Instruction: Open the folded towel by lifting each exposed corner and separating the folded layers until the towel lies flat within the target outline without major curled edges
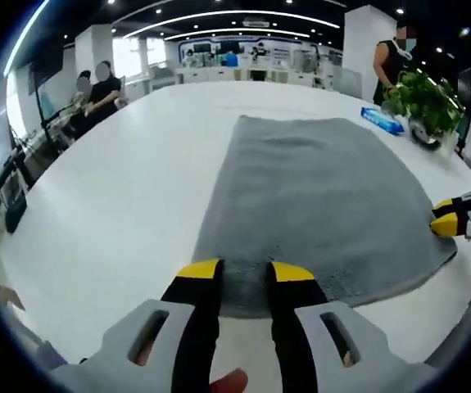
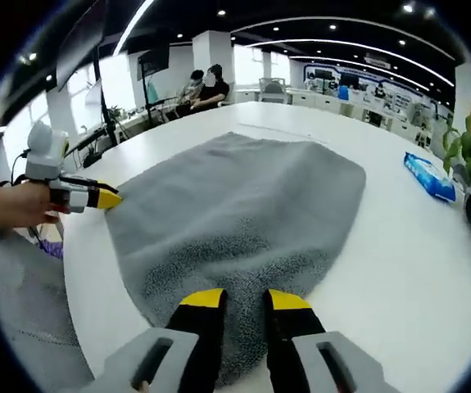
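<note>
— Towel (image 1: 317, 205): grey, spread across the white table (image 1: 120, 205), apparently one layer.
— And the tongs?
— Left gripper (image 1: 245, 274) stands released at the near hem; right gripper (image 2: 243, 299) is likewise parted over its corner. Neither grasps cloth.
— So which step?
— Final smoothing, I'd judge. No target outline is visible.
— Next?
— Probably flattening any curled edge. A blue packet (image 2: 429, 176) and plant (image 1: 423, 98) sit beyond, clear.
</note>
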Demonstrator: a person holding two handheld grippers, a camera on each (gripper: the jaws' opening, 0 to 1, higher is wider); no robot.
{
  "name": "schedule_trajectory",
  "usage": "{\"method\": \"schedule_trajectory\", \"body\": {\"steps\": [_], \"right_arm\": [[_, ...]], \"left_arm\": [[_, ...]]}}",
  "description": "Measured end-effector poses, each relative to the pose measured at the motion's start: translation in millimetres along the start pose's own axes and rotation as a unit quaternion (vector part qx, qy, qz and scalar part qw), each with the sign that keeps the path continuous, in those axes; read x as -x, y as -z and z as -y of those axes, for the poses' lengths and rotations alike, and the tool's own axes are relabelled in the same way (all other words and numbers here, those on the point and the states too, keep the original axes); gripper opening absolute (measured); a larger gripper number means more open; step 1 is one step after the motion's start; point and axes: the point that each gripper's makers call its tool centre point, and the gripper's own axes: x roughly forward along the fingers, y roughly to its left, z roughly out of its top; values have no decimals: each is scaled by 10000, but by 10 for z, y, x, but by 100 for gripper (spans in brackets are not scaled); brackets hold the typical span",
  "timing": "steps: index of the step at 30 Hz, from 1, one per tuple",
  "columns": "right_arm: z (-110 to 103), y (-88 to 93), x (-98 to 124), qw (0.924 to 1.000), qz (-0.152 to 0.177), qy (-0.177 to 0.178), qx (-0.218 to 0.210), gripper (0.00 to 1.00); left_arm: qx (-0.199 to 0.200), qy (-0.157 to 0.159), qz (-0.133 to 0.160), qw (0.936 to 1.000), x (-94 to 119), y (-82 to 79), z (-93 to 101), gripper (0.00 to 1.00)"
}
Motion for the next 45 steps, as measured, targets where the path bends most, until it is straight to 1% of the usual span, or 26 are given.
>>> {"method": "schedule_trajectory", "body": {"steps": [1, 2, 4, 5, 7, 9, 12, 13, 15, 17, 21, 24, 29, 35, 38, 41, 45], "right_arm": [[16, -53, 28, 9999, 123, 5, -54, 14], [42, -112, 77, 9997, 224, 13, -91, 15], [79, -164, 145, 9993, 317, 43, -177, 18], [95, -178, 197, 9991, 351, 33, -235, 18], [132, -162, 280, 9988, 411, 53, -276, 18], [171, -135, 345, 9985, 478, 134, -237, 18], [248, -42, 409, 9983, 497, 194, -253, 18], [261, 2, 407, 9977, 443, 162, -489, 18], [262, -24, 398, 9961, 470, 90, -742, 18], [258, -95, 408, 9960, 624, 119, -632, 18], [214, -69, 380, 9976, 544, 110, -409, 17], [204, -70, 382, 9980, 529, 112, -324, 16], [226, -77, 391, 9975, 551, 103, -428, 14], [228, -60, 395, 9976, 518, 125, -453, 12], [229, -49, 390, 9978, 492, 134, -413, 11], [222, -48, 387, 9978, 487, 121, -423, 10], [227, -36, 385, 9980, 455, 136, -414, 9]], "left_arm": [[129, 1, 31, 9999, 9, -17, -1, 22], [285, -14, 135, 9995, 23, -56, -14, 22], [436, -76, 282, 9986, 27, -104, -67, 23], [466, -109, 299, 9984, 37, -111, -92, 23], [552, -155, 278, 9980, 68, -100, -131, 24], [732, -247, 272, 9966, 72, -79, -190, 24], [899, -337, 309, 9949, 83, -75, -260, 25], [945, -403, 298, 9943, 96, -58, -286, 25], [993, -452, 272, 9937, 100, -34, -311, 25], [1107, -434, 248, 9926, 88, -11, -313, 24], [1057, -455, 149, 9932, 98, 20, -298, 24], [1184, -435, 145, 9919, 117, 26, -289, 23], [1425, -424, 146, 9888, 158, 57, -271, 18], [1627, -435, 168, 9856, 178, 68, -286, 10], [1653, -467, 203, 9849, 205, 59, -290, 4], [1695, -434, 249, 9843, 205, 39, -274, 2], [1651, -391, 260, 9852, 206, 16, -242, 2]]}}
